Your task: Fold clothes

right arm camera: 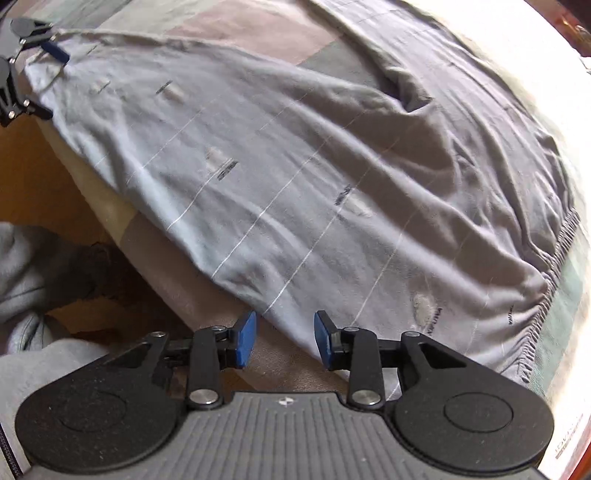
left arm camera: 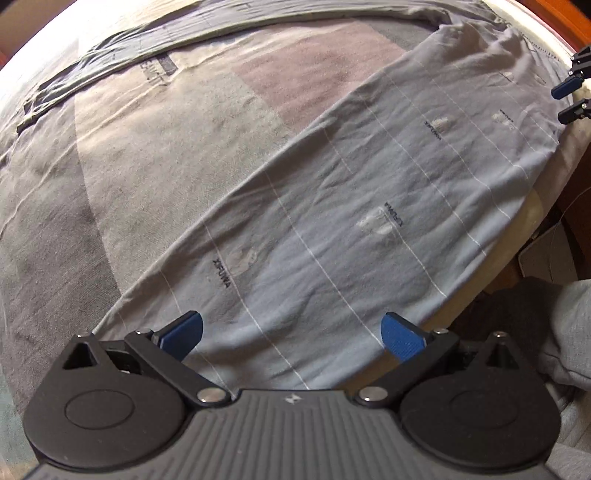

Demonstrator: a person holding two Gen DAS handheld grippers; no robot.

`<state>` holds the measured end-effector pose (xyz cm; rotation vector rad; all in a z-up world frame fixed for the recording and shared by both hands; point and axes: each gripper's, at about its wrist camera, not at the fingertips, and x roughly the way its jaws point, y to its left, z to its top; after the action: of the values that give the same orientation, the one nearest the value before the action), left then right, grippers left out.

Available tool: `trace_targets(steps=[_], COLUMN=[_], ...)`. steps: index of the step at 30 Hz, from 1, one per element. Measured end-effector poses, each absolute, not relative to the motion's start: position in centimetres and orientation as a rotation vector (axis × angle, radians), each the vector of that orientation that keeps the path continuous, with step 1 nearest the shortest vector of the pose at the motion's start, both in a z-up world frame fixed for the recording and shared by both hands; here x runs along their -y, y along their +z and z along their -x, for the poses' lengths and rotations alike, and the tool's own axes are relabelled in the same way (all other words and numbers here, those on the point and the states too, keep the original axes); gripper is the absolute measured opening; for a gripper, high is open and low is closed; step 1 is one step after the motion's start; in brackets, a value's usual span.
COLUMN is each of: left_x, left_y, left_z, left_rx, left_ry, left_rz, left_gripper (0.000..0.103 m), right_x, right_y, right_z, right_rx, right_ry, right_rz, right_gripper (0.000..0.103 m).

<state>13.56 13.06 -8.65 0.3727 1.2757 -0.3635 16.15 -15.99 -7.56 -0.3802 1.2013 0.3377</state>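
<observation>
From my remote station I note a bed cover (left arm camera: 155, 155) spread over the work surface. It is printed in large blocks of grey and beige, with one dusty-pink block (left arm camera: 314, 74) towards the far side. The cloth is creased throughout. A cream mattress edge (left arm camera: 532, 214) shows below the cover on the near side. Beyond that edge lies a brown floor (right arm camera: 26, 166). A bunched mass of pale grey fleece fabric (right arm camera: 33, 258) sits beside the bed, touching a dark textured item (right arm camera: 99, 273) that I cannot identify. Reddish wood trim (left arm camera: 554, 14) borders the far corner.
</observation>
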Motion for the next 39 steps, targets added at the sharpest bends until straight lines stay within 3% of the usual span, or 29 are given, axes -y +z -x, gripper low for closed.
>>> trace_targets(steps=[1, 2, 8, 10, 13, 18, 22, 27, 32, 39], left_x=[-12.9, -12.7, -14.1, -15.1, -15.1, -10.7, -6.6, -5.5, -6.0, -4.5], left_y=[-8.8, -8.9, -10.3, -10.2, -9.1, -6.0, -7.4, -9.8, -9.7, -7.8], left_z=[-14.1, -14.7, -14.1, -13.7, -14.1, -17.0, -19.7, -17.9, -16.4, -19.4], left_rx=[-1.262, -1.249, -1.256, -1.304, -1.33, -1.15, -1.099, -1.198, -1.252, -1.15], left_ry=[-0.346, -0.329, -0.275, -0.252, -0.243, -0.388, -0.497, -0.568, -0.614, -0.607], left_rz=[-0.358, -0.342, -0.248, -0.246, -0.28, -0.309, -0.284, -0.326, -0.379, -0.331], left_gripper=[0.102, 0.102, 0.103, 0.103, 0.101, 0.102, 0.102, 0.102, 0.102, 0.102], right_x=[16.5, 17.0, 20.4, 22.1, 22.8, 21.1, 18.2, 14.4, 12.4, 16.7], right_y=[-7.4, -7.3, -10.3, -10.7, -10.2, -7.9, -7.8, -10.6, -10.2, -7.4], right_z=[-16.4, -16.6, -17.9, -16.4, -15.5, -18.2, -23.4, -26.4, -23.7, -25.0], right_rx=[-1.199, -1.196, -1.163, -1.197, -1.251, -1.126, -1.001, -1.052, -1.114, -1.028], right_ry=[0.295, 0.253, 0.067, 0.025, -0.007, 0.034, 0.163, 0.24, 0.408, 0.271], right_rz=[0.34, 0.299, 0.114, 0.001, -0.021, -0.008, -0.071, -0.156, -0.101, -0.135], right_gripper=[0.058, 0.063, 0.07, 0.09, 0.089, 0.087, 0.087, 0.089, 0.095, 0.093])
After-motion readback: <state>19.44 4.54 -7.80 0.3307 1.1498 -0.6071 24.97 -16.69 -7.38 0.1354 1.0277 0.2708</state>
